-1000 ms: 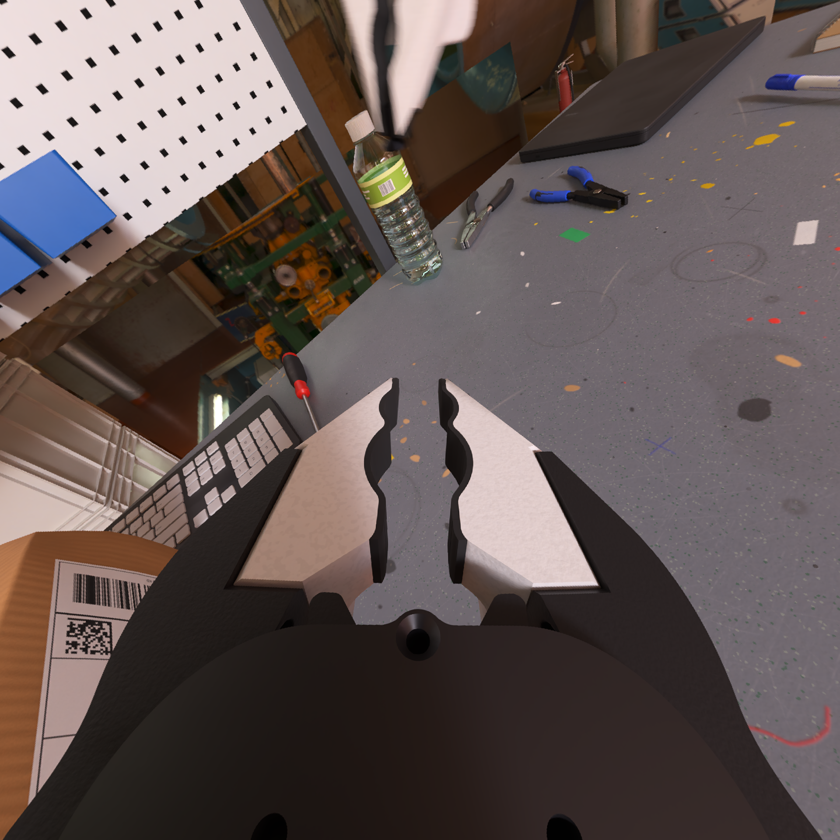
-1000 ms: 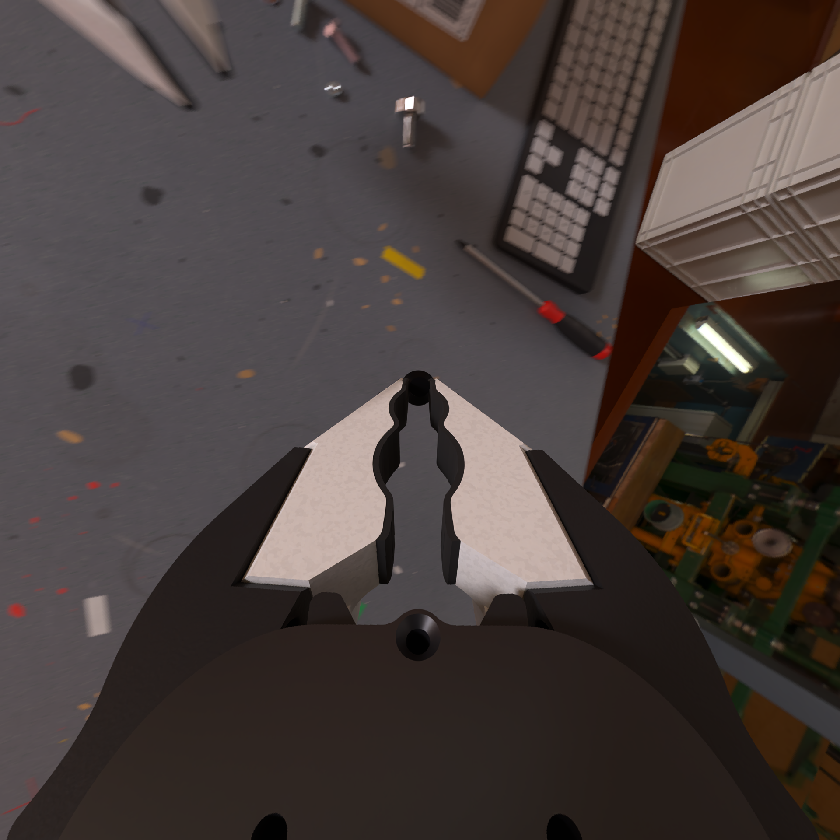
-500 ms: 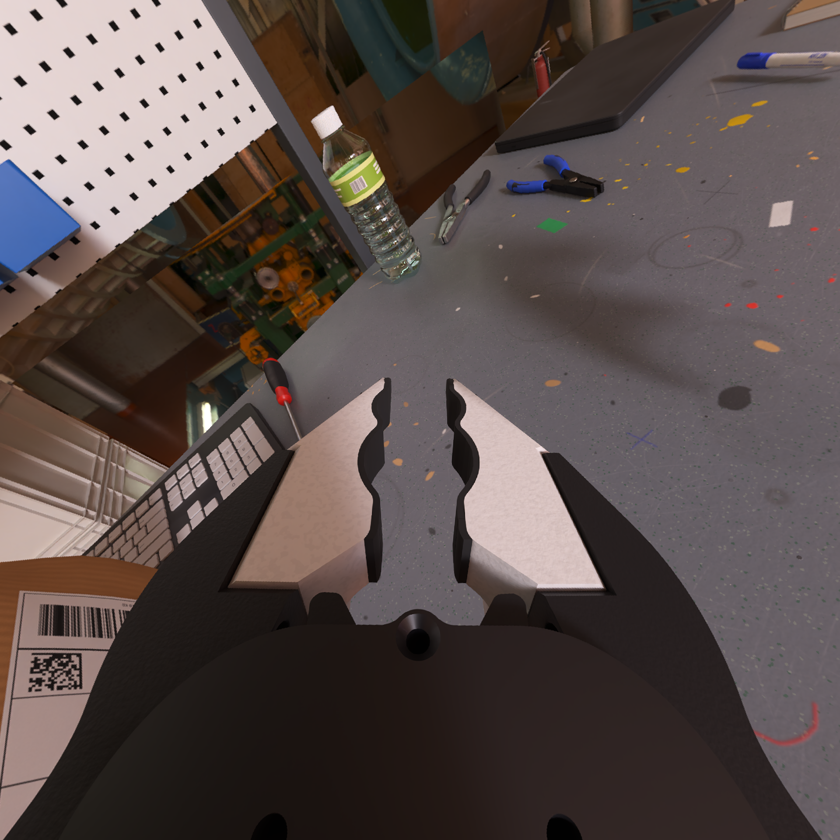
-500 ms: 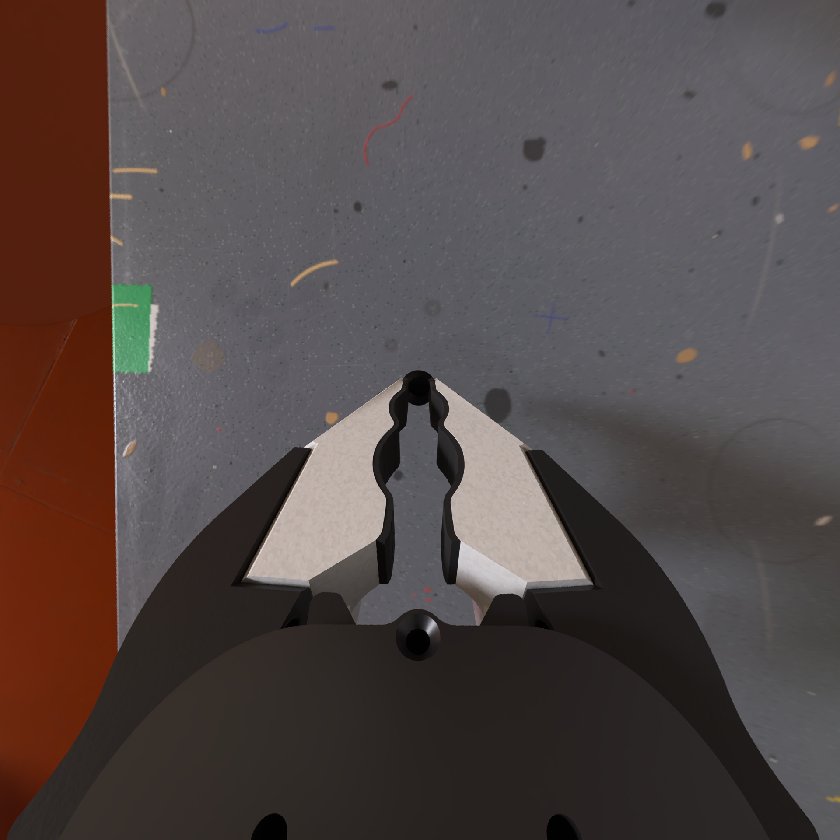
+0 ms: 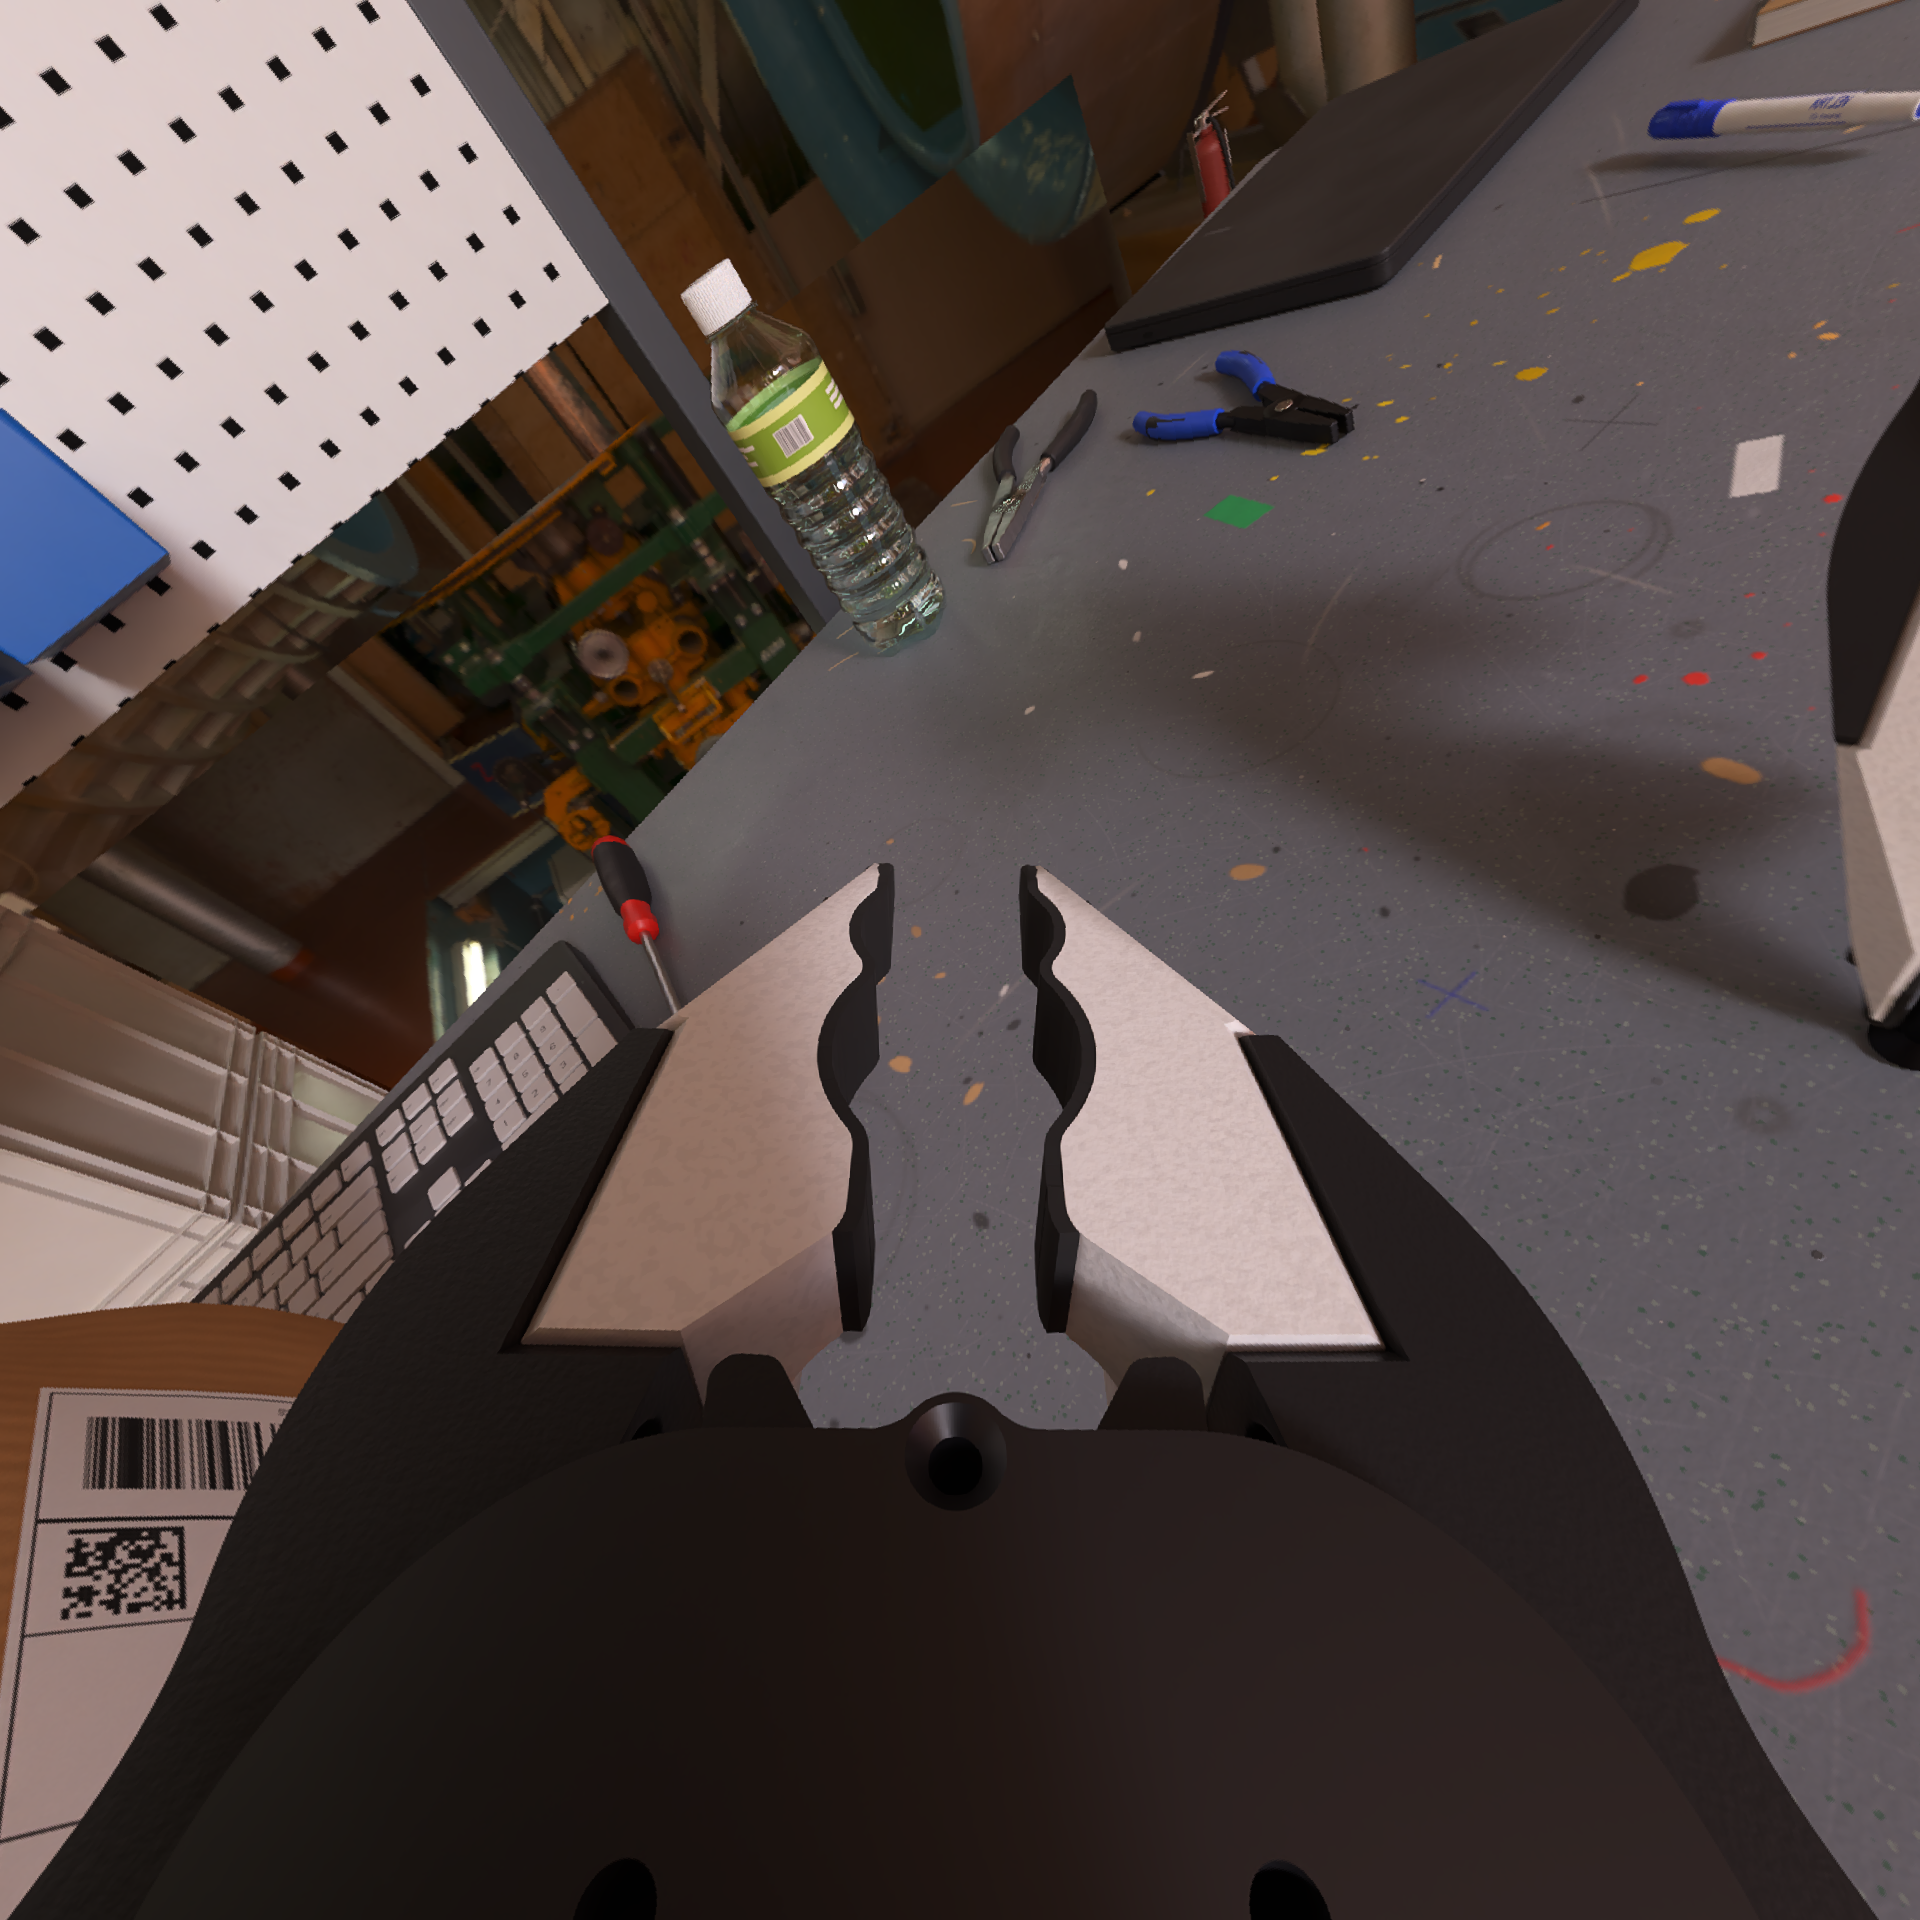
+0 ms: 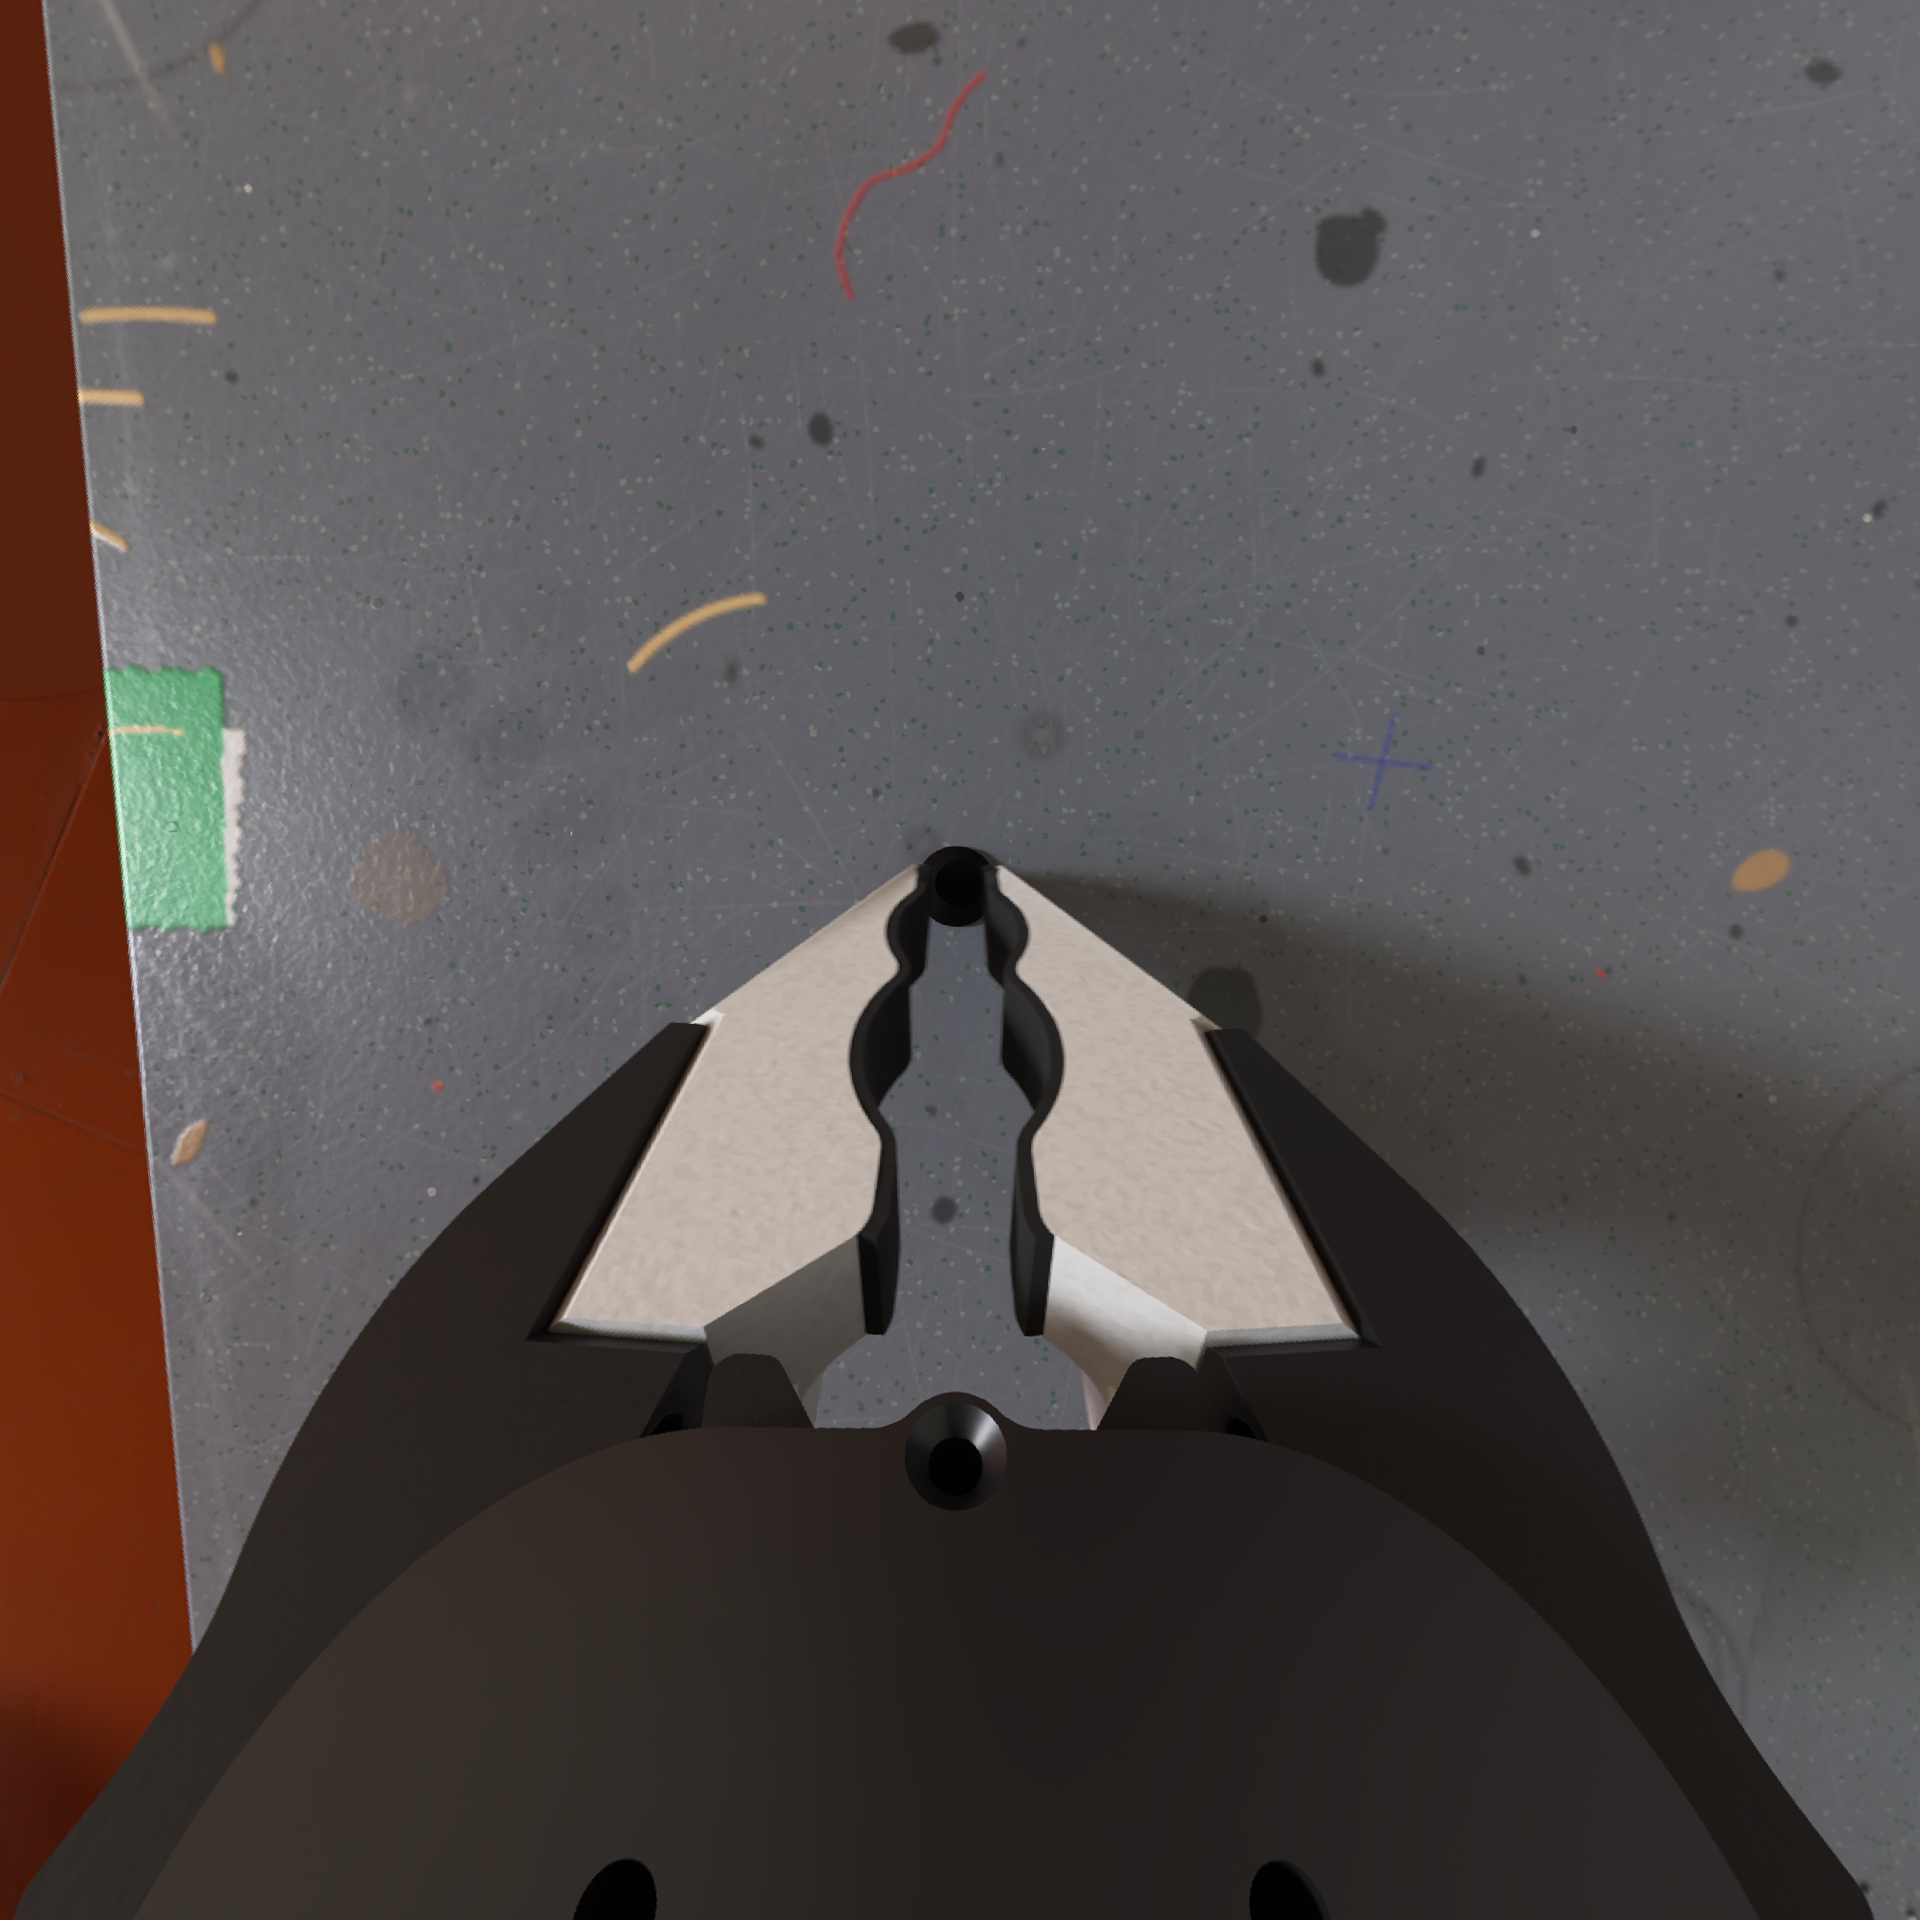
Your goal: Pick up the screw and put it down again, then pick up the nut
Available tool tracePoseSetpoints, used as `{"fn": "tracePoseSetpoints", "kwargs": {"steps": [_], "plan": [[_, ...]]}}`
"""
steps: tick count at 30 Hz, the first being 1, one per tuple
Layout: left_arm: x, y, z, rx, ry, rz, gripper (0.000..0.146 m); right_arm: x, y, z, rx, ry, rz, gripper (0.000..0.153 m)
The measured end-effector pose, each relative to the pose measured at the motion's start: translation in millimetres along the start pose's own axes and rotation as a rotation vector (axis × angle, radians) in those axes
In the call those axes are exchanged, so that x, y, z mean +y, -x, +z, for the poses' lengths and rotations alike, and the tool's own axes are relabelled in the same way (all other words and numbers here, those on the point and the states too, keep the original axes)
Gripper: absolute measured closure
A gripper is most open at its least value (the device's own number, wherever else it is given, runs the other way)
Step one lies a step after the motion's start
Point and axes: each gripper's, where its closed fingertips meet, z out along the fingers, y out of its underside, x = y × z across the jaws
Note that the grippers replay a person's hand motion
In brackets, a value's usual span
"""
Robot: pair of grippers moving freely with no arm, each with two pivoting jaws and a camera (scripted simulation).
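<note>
Left wrist view first: the left gripper (image 5: pixel 956 883) hangs over the grey speckled workbench (image 5: pixel 1351 1195) with its jaws parted a modest way and nothing between them, just paint flecks showing through the gap. Off to its left there's a keyboard (image 5: pixel 436 1153) at the bench edge, with a red-and-black screwdriver (image 5: pixel 632 914) just beyond it, and a cardboard box (image 5: pixel 125 1538) with a white label poking in at the lower left corner. Further out, a water bottle (image 5: pixel 816 468) with a green label stands upright near the bench edge, a pair of grey pliers (image 5: pixel 1029 478) lies just beside it, and blue-handled pliers (image 5: pixel 1242 410) sit a bit further right. A flat black slab (image 5: pixel 1351 197) lies at the far end and a blue-capped marker (image 5: pixel 1782 112) rests near the top right. The other gripper pokes in at the right edge.

Right wrist view looks almost straight down at bare bench, close to its left edge where a strip of green tape (image 6: pixel 171 800) is stuck. The right gripper (image 6: pixel 956 891) has its jaws pinched in on a small dark round thing right at the tips, which looks like the nut (image 6: pixel 956 885), though it's too dark to make out its shape. The screw isn't visible in either view.
</note>
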Motion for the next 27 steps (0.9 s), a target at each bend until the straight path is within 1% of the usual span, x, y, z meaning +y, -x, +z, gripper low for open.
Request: {"fn": "tracePoseSetpoints", "kwargs": {"steps": [3, 6, 8, 10, 13, 15, 19, 24, 27], "plan": [[-1, 0, -1, 0.001, -0.003, 0.000, 0.122, -1, -2, -9, 0.007, -0.027, 0.024, 0.117], [-3, 0, -2, 0.000, -0.011, -0.001, 0.122, 3, -10, -33, 0.046, -0.081, 0.067, 0.111], [-4, -1, -3, 0.002, -0.018, 0.001, 0.122, 14, -22, -57, 0.114, -0.108, 0.118, 0.110], [-6, -3, -3, 0.007, -0.021, 0.007, 0.122, 34, -36, -81, 0.202, -0.108, 0.175, 0.112], [-8, -8, -2, 0.025, -0.029, 0.010, 0.122, 76, -53, -107, 0.326, -0.028, 0.232, 0.115], [-9, -12, 0, 0.037, -0.029, 0.016, 0.122, 103, -58, -117, 0.375, 0.035, 0.266, 0.117], [-10, -22, 3, 0.065, -0.026, 0.034, 0.122, 132, -55, -124, 0.381, 0.042, 0.336, 0.118], [-11, -34, 7, 0.101, -0.026, 0.060, 0.122, 164, -44, -133, 0.387, 0.100, 0.377, 0.115], [-11, -42, 9, 0.121, -0.027, 0.077, 0.123, 194, -36, -146, 0.415, 0.162, 0.431, 0.115]]}}
